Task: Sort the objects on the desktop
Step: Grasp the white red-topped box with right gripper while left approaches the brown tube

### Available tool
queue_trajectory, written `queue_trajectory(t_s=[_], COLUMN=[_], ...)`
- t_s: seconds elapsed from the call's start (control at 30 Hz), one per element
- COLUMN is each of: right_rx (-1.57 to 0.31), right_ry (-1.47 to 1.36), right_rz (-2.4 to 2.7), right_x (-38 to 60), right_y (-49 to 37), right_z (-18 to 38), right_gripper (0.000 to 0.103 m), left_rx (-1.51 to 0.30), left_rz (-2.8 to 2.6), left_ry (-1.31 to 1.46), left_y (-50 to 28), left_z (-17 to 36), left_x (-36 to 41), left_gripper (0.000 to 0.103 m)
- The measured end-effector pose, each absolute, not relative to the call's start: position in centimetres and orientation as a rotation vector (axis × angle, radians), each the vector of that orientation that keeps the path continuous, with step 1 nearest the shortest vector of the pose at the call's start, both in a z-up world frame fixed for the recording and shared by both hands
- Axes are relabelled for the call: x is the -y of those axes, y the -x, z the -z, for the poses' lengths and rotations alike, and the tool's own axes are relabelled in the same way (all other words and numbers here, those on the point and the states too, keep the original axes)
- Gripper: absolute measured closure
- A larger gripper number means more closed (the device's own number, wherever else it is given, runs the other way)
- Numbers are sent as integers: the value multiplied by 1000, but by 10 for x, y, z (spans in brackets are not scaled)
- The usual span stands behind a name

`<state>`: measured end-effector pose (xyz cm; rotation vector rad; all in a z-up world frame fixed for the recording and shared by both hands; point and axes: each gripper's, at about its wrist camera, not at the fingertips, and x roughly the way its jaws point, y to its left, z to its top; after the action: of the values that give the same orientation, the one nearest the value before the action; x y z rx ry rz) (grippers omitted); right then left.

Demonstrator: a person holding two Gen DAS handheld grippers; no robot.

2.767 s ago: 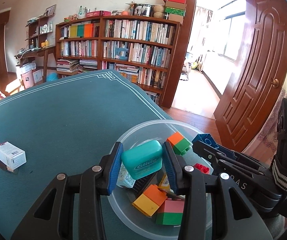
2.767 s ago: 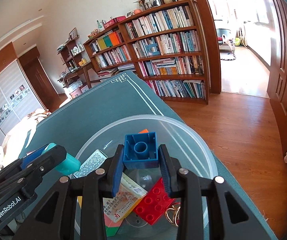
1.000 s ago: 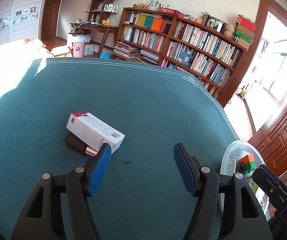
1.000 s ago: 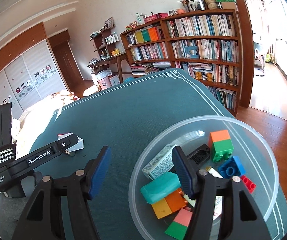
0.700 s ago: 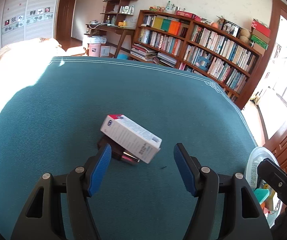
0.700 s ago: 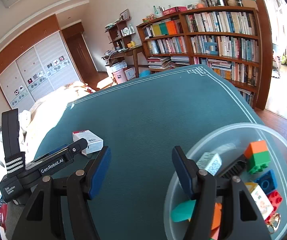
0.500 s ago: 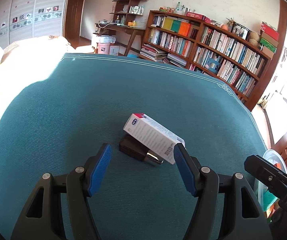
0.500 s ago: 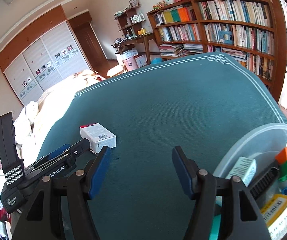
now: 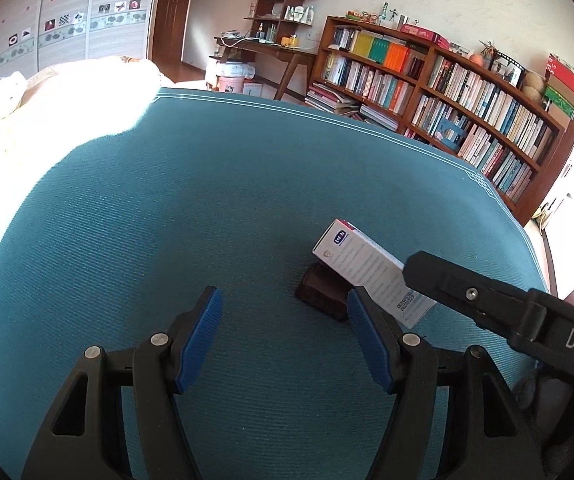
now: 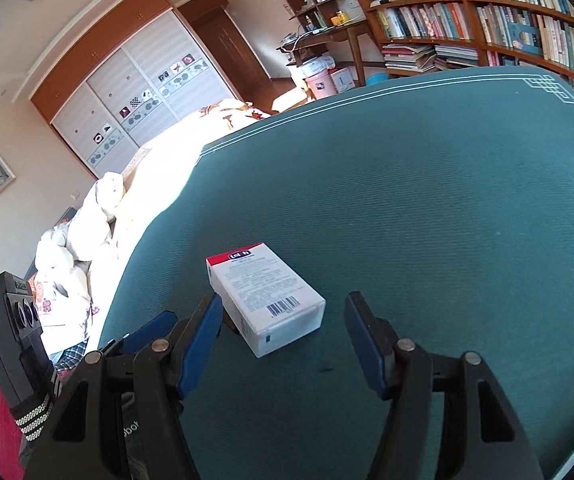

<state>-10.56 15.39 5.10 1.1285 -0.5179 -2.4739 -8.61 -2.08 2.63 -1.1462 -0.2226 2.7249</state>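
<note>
- Two task things lie on the teal tabletop [image 9: 207, 208]: one white carton [image 10: 265, 300] with a red end band and a barcode, and one dark brown flat object [image 9: 323, 290].
- The white carton lies partly on top of the dark brown object, tilted, so its far end stands off the cloth; in the right wrist view only a sliver of the brown object shows under the carton's near-left edge.
- Two hand-held grippers are in view, each with two blue-padded fingers.
- The left hand-held gripper [image 9: 283, 336] has its jaws spread wide and holds nothing; only bare cloth lies between the pads. The carton and the brown object sit just beyond its right finger [image 9: 367, 340], ahead and to the right.
- The right hand-held gripper [image 10: 283, 332] is also wide apart and grips nothing. The carton lies just ahead of its fingertips, nearer the left finger [image 10: 199, 340], with its near corner reaching between the two pads without touching either.
- In the left wrist view the black body of the right hand-held gripper comes in from the right edge and covers the carton's near-right corner.
- In the right wrist view the left hand-held gripper's body shows low on the left, just beside the right one's left finger.
- Around: one long bookshelf [image 9: 447, 108] full of books, one wooden desk [image 9: 271, 56], a wardrobe [image 10: 135, 100] with sliding panels, and a bed with pale bedding [image 10: 99, 216] in bright sun beside the tabletop.
</note>
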Motion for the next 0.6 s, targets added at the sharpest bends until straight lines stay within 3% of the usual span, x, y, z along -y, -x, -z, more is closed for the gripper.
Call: queue_trajectory(t_s=[0.6], right_rx=[436], right_ry=[-1221], right_rz=[2605], right_x=[-156], right_y=[106], right_z=[-40], right_gripper=[43], left_rx=[226], left_rz=[-2680], left_ry=[1141], left_y=[83], left_z=[-25], left_x=[16], left_gripper=[35])
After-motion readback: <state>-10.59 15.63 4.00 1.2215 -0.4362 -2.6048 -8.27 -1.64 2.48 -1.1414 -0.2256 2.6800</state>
